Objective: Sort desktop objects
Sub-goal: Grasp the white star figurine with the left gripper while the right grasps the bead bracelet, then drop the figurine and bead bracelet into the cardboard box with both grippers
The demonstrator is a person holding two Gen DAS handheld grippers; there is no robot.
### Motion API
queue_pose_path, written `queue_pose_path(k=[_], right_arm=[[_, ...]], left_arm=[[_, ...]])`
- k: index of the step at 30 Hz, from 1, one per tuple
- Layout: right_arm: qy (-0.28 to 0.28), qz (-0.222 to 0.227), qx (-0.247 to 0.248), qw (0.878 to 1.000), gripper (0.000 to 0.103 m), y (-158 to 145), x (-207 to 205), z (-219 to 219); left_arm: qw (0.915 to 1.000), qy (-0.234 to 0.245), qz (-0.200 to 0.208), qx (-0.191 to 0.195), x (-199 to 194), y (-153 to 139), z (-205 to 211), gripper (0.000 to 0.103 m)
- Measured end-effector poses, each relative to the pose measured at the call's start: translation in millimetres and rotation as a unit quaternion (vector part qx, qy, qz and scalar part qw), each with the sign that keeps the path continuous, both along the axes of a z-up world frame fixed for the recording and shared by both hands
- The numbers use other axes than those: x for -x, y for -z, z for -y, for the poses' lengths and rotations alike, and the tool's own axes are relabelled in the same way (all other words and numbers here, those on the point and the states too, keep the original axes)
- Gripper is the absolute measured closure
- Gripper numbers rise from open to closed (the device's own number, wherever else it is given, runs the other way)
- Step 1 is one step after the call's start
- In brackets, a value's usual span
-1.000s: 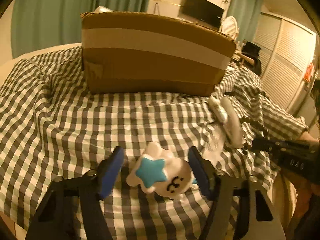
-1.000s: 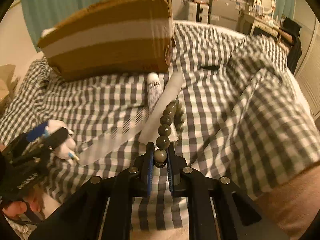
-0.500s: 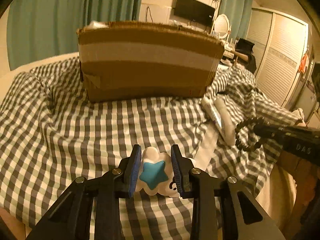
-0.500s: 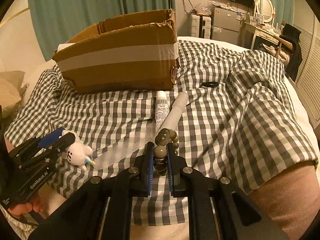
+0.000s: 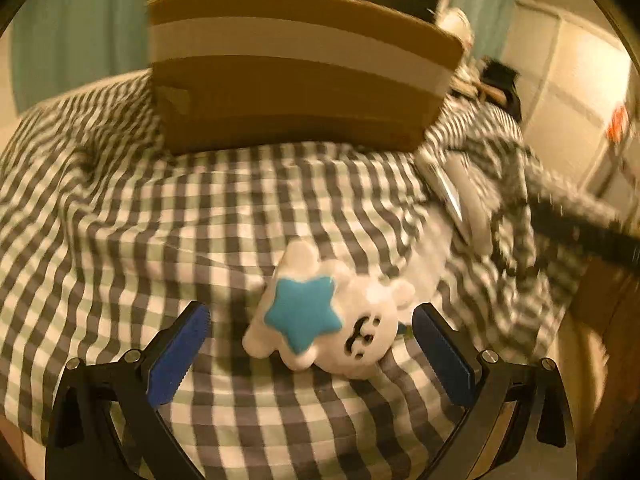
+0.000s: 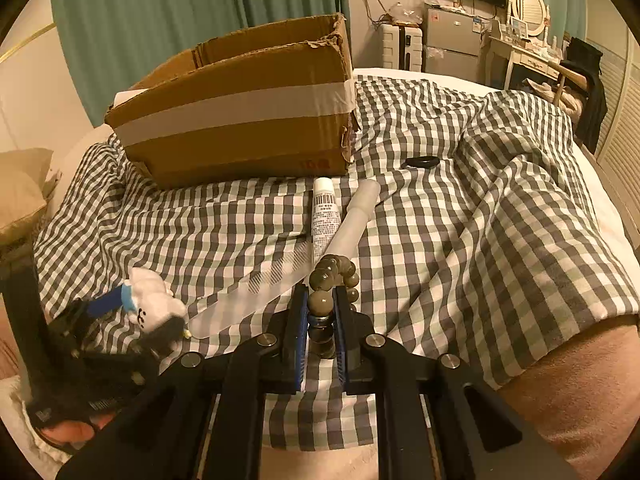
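Half a second ago my left gripper (image 5: 310, 354) pinched the plush toy (image 5: 326, 316); now its fingers are opening wide, the toy lying loose between them on the checked bedspread (image 5: 120, 240). Soft and light, it wants gripping across the body. Whatever the cardboard box (image 6: 240, 112) holds is hidden. My right gripper (image 6: 321, 322) clamps the bead bracelet (image 6: 332, 276), hard and slippery.

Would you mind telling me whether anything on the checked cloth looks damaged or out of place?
The cardboard box stands out: its right front corner is torn and ragged, and its top rim is frayed. The plush toy lies tipped on its side between the left gripper's opening jaws. Nothing looks spilled.
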State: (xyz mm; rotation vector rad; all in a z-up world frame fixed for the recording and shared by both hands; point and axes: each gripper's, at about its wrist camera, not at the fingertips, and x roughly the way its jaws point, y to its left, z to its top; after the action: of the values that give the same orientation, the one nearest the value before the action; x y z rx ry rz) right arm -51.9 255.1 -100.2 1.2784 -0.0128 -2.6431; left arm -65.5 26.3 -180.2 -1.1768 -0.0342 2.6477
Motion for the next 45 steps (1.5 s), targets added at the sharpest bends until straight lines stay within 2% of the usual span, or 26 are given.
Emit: queue_pose_path(k=[3, 6, 15, 21, 27, 33, 36, 45], right_arm=[[0.001, 0.002, 0.001, 1.000, 0.092, 0, 1, 0], [-0.003, -0.005, -0.003, 1.000, 0.092, -2, -1, 1], [-0.015, -0.039, 0.010, 0.999, 0.092, -31, -24, -1], [-0.024, -0.061, 0.024, 0.998, 0.092, -58, -44, -4], [-0.042, -0.084, 0.044, 0.995, 0.092, -92, -47, -3], [-0.070, -0.114, 0.026, 0.991, 0.092, -118, -42, 11], [-0.081, -0.119, 0.036, 0.989, 0.092, -132, -28, 15], [-0.104, -0.175, 0.047, 0.978, 0.092, -192, 34, 36]], left_arm=[[0.9997, 0.022, -0.004, 0.007, -2, 0, -8, 0.032], [0.9998, 0.014, -0.014, -0.005, -4, -9, -3, 0.037], [0.9979, 0.014, -0.064, -0.005, -23, -45, -3, 0.037], [0.9935, 0.024, -0.112, -0.004, -45, -85, -6, 0.037], [0.9893, 0.017, -0.145, -0.003, -50, -118, -7, 0.037], [0.9851, 0.013, -0.171, 0.011, -37, -152, -6, 0.037], [0.9826, 0.012, -0.184, 0.022, -24, -170, -6, 0.037], [0.9831, -0.015, -0.183, -0.006, 54, -221, 6, 0.037]])
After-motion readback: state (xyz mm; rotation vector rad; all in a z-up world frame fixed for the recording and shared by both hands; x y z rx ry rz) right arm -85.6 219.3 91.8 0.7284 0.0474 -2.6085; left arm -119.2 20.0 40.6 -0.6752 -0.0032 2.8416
